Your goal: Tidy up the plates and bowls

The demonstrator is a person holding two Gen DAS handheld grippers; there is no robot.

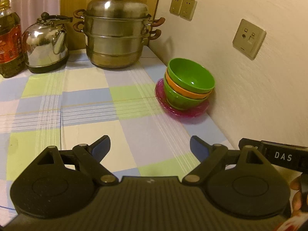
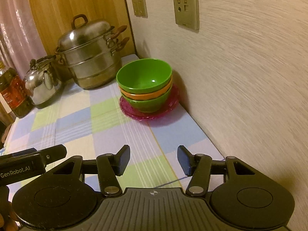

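Three nested bowls (image 2: pixel 144 82), green, orange, green, on pink plate (image 2: pixel 169 104) against wall. Left gripper (image 1: pixel 150 146) and right gripper (image 2: pixel 153 158) released, empty, above checked tablecloth (image 1: pixel 77 100).

The right gripper (image 2: pixel 153 160) hovers with its jaws apart and nothing between them over the checked tablecloth (image 2: pixel 77 127). Beyond it, three stacked bowls (image 2: pixel 145 84), green, orange, green, sit on a pink plate (image 2: pixel 169 105) against the wall (image 2: pixel 240 67). Left of the bowls stand a steel steamer pot (image 2: pixel 90 57) and a kettle (image 2: pixel 42 84).
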